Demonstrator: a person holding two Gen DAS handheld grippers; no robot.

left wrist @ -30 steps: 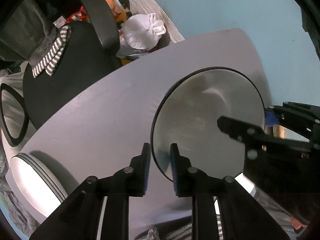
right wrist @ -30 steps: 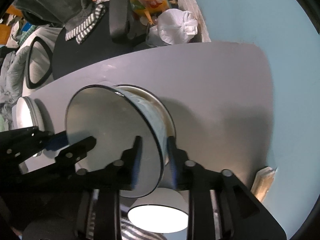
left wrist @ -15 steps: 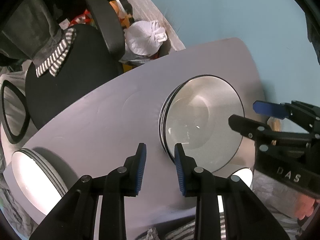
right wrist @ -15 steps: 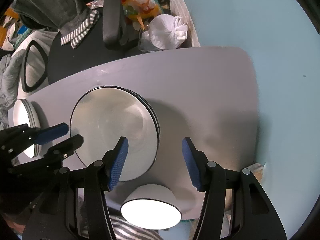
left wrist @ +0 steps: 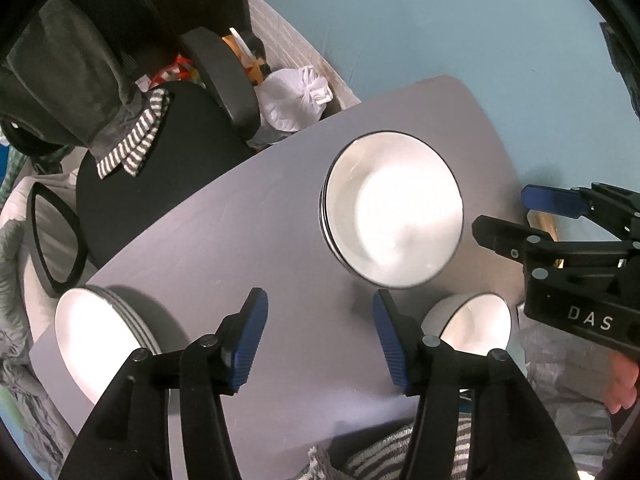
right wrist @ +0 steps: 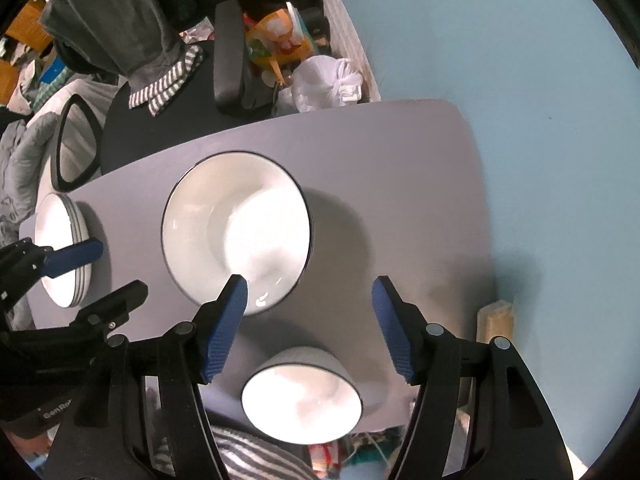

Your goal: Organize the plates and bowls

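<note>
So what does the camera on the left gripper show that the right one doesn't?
Only the left view shows fingertips of the person's hand holding the right gripper. Only the right view shows a pale wooden block beside the grey table. Both share the big plate stack, the small bowl, the corner plate stack, and opening, empty jaws.

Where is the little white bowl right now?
The little white bowl sits at the near edge of the grey table, just below the big stack of plates in the right wrist view. In the left wrist view it is lower right.
</note>
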